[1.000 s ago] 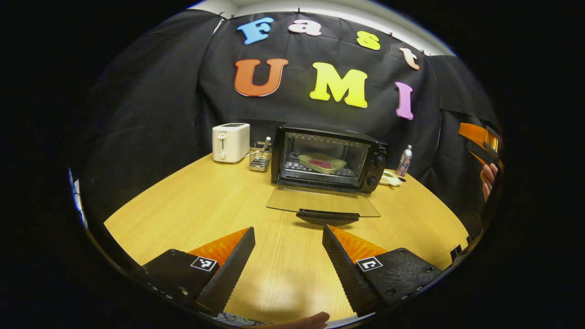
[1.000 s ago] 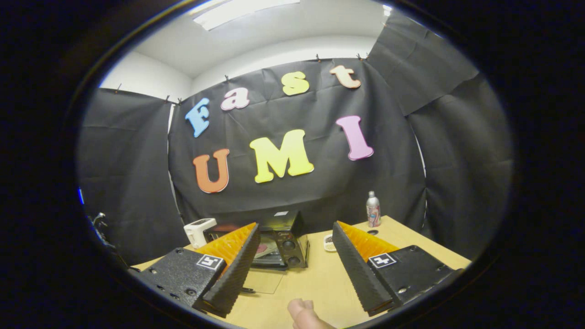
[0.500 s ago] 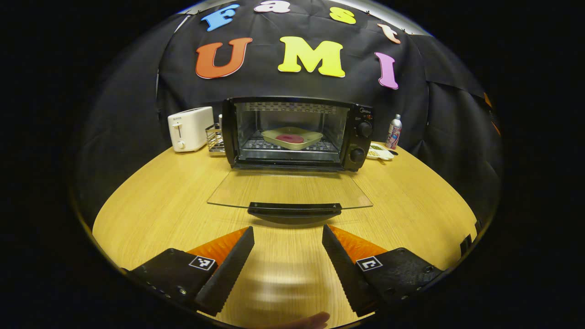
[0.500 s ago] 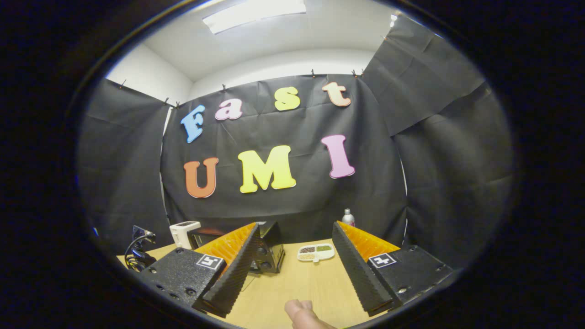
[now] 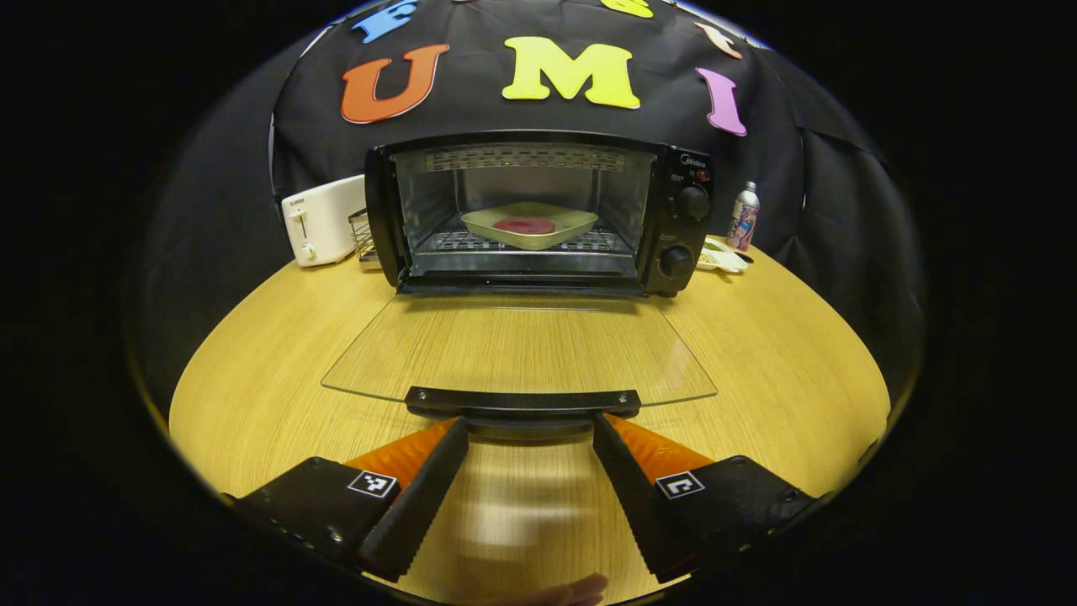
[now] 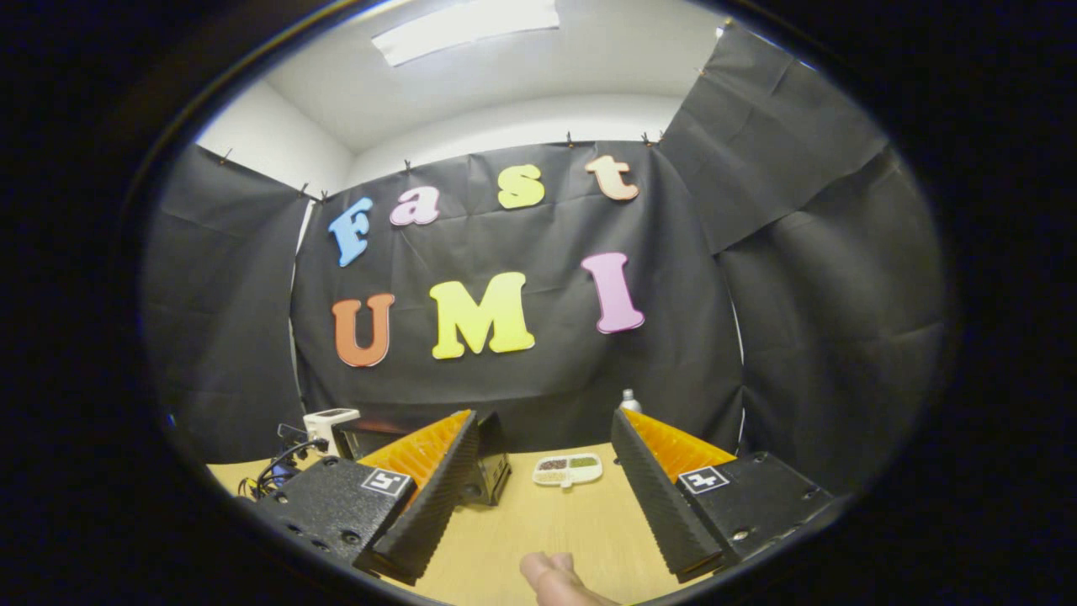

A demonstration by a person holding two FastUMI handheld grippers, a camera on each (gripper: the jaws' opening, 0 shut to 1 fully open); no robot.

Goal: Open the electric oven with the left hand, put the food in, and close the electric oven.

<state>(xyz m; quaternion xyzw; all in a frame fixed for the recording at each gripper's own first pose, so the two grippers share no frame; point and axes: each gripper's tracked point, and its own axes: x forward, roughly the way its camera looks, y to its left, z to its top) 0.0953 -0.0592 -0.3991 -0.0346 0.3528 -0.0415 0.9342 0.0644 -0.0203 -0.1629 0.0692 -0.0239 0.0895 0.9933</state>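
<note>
One tray (image 5: 528, 227) with red food (image 5: 523, 225) was seen on the rack inside the oven (image 5: 538, 210), glass door (image 5: 520, 349) dropped flat. Left gripper (image 5: 530, 433) was held spread just before the door handle (image 5: 522, 404); right gripper (image 6: 544, 429) was likewise spread, empty.

Black cloth (image 6: 522, 379) hangs across the middle of the right gripper view as the booth's wall, pinned along its top edge. Above it, a white wall (image 6: 522, 105) and ceiling with a bright light panel (image 6: 467, 18). A wooden table (image 5: 757, 337) spans the lower left gripper view.
</note>
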